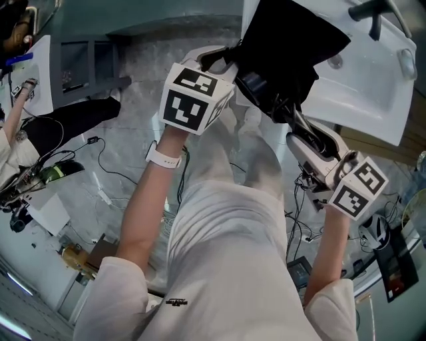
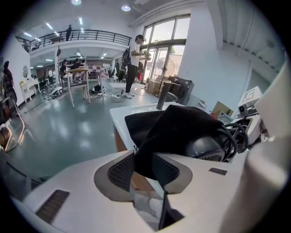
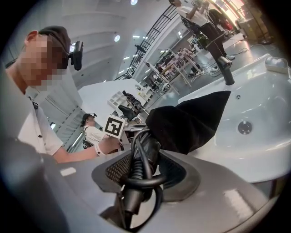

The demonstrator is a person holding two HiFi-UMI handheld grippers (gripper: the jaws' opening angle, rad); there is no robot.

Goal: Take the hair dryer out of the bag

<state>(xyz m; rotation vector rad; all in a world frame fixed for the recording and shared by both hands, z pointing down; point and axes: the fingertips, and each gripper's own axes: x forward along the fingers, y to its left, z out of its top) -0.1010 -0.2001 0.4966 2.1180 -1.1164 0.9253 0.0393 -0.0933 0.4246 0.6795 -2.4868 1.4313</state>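
Note:
The black fabric bag hangs in the air in front of a white sink. My left gripper is shut on a fold of the bag's edge, its pads pressed on the cloth. The grey hair dryer pokes out of the bag's mouth with its black cord looped beside it. My right gripper reaches in from the lower right and is shut on the dryer's dark handle, round which the cord is wound. The dryer's head stays hidden inside the bag.
A white sink with a dark faucet stands right behind the bag. The person's light trousers fill the lower middle. Cables and devices lie on the floor at left and right. A person stands farther back.

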